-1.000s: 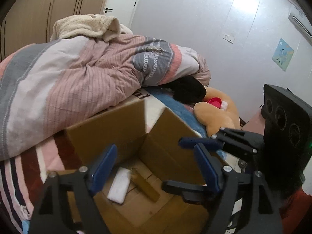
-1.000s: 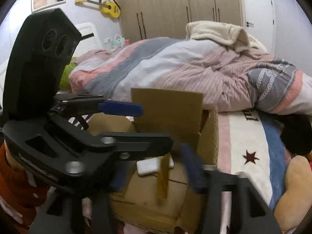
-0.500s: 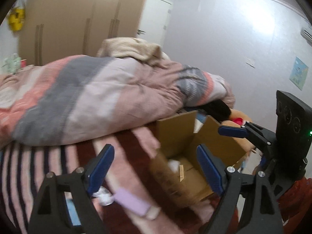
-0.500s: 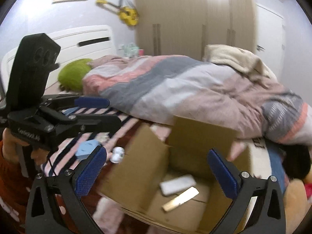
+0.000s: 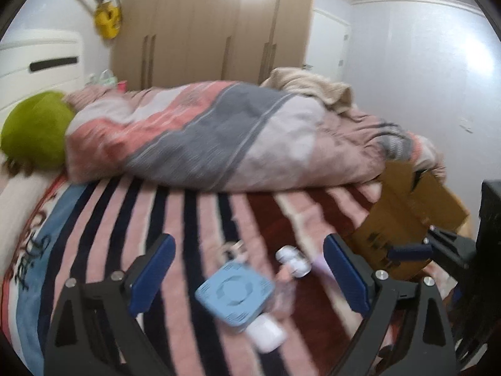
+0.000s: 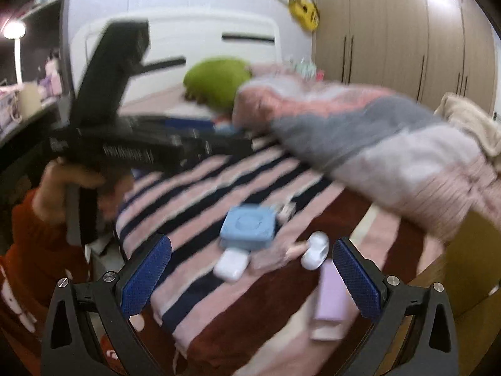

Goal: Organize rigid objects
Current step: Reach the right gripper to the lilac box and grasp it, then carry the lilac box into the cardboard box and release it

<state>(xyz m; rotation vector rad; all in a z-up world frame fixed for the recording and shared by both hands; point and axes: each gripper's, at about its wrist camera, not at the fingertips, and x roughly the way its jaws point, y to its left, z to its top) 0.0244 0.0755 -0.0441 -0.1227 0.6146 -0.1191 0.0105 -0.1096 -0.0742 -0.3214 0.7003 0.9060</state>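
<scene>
Several small rigid objects lie on the striped bed cover: a light blue square box, a white earbud case, a second rounded white case and a lilac rectangular box. The open cardboard box stands on the bed to the right. My left gripper is open and empty, hovering over the blue box. My right gripper is open and empty, above the white cases. Both views are motion-blurred.
A bunched pink, grey and white duvet lies across the bed behind the objects. A green plush rests by the white headboard. Wardrobes stand at the back. The bed's near edge runs under the right gripper.
Both grippers have swung left, away from the cardboard box, to the small objects on the striped cover. Both stay open and empty.
</scene>
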